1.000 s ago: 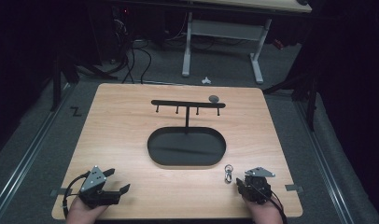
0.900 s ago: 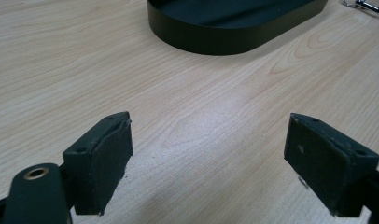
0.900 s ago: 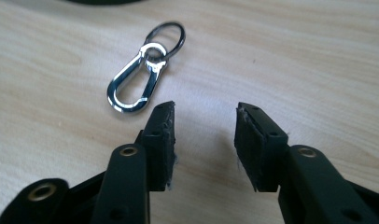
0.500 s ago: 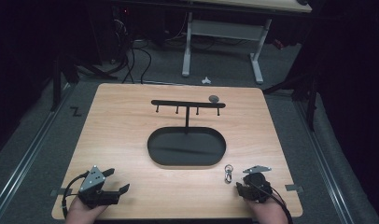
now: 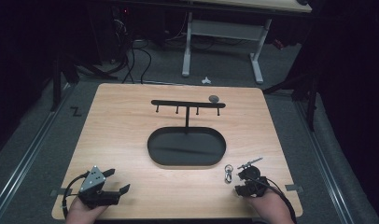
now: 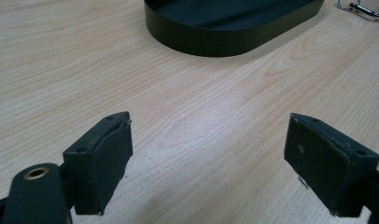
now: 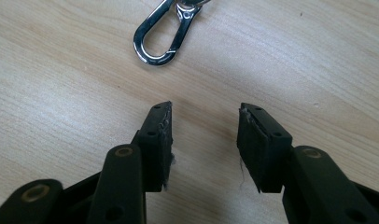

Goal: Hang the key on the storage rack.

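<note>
A shiny metal snap clip [image 5: 228,173] [image 7: 159,37] lies flat on the wooden table [image 5: 131,130], just right of the black oval base [image 5: 186,148]. My right gripper [image 5: 239,183] [image 7: 204,126] sits a short way behind the clip and points at it. Its jaws have just been opening and hold nothing, with only bare wood between the pads. My left gripper [image 5: 118,180] [image 6: 206,163] rests at the table's near left corner, open wide and empty. From there I see the oval base [image 6: 225,39] ahead and the clip [image 6: 360,8] far off.
A thin black post rises from the base and carries a crossbar [image 5: 187,103] with several short pegs hanging below. A small grey round object [image 5: 214,98] sits at the bar's right end. The table's front edge runs just below both hands.
The right gripper's jaws have spread wider, and the gripper has tipped so its grey plate now shows edge-on. The clip and the left gripper have stayed put.
</note>
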Action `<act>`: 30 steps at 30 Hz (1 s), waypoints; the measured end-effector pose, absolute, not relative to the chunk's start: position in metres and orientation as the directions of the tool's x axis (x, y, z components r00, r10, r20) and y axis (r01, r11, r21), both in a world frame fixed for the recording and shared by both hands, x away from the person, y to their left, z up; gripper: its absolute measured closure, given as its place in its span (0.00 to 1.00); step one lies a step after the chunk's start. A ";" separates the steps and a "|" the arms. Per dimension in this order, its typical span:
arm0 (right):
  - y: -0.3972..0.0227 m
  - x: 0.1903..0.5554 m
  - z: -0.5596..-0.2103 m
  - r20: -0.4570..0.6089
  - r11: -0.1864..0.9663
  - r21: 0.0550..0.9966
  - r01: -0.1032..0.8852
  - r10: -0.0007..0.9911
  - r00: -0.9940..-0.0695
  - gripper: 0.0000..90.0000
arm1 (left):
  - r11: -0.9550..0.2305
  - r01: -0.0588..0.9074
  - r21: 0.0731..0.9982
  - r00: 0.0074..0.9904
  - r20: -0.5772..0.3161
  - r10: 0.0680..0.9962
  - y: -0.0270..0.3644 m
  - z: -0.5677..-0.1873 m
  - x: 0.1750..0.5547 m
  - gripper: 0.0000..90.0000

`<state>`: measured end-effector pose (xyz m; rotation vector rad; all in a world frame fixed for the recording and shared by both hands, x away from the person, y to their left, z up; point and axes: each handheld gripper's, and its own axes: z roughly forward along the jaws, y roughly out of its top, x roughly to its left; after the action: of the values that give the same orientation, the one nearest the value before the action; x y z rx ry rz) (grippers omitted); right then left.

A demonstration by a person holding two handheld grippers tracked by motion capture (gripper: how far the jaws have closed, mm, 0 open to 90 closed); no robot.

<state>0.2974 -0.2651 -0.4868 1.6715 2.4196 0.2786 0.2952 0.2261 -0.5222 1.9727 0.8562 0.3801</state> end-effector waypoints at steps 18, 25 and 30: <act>-0.238 0.330 -0.472 -0.041 0.333 0.133 0.934 0.943 -0.331 0.55 | -0.332 0.412 0.848 0.713 -0.073 0.697 0.225 -0.522 0.295 0.18; -0.228 0.341 -0.476 -0.022 0.292 0.145 0.945 0.956 -0.292 0.52 | -0.333 0.414 0.847 0.714 -0.076 0.696 0.226 -0.521 0.296 0.18; -0.227 0.347 -0.480 -0.020 0.273 0.152 0.950 0.962 -0.273 0.56 | -0.331 0.414 0.848 0.714 -0.077 0.696 0.226 -0.521 0.296 0.18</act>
<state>0.3474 -0.2267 -0.4800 1.8237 2.4183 0.1664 0.2955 0.2258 -0.5214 1.9695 0.8508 0.3743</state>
